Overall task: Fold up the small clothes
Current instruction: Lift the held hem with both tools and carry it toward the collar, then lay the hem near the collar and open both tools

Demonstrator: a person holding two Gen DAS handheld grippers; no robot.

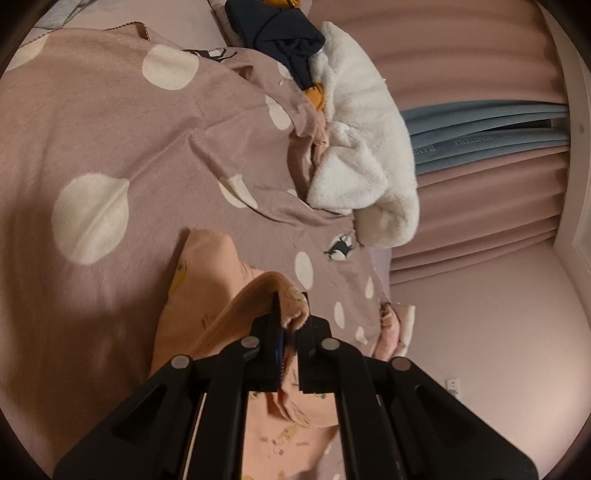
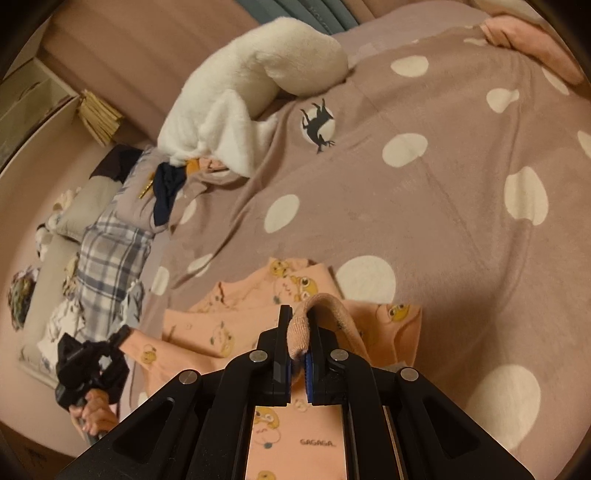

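Bed under a dotted blanket, peach garment lifted by its hem near the bed's edge.

Both the left gripper and right gripper have jaws clenched on thin folds of it; uneven pulls could slip a pinch or skew the fold, and farther off the white fleece pile could snag it.

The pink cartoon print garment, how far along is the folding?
Done: nothing looks fully folded yet. In hand: both grippers are shut on edges of the pink garment, left gripper, right gripper, carrying them over the polka-dot blanket. Left: finishing this fold, then the white fleece and navy clothes.
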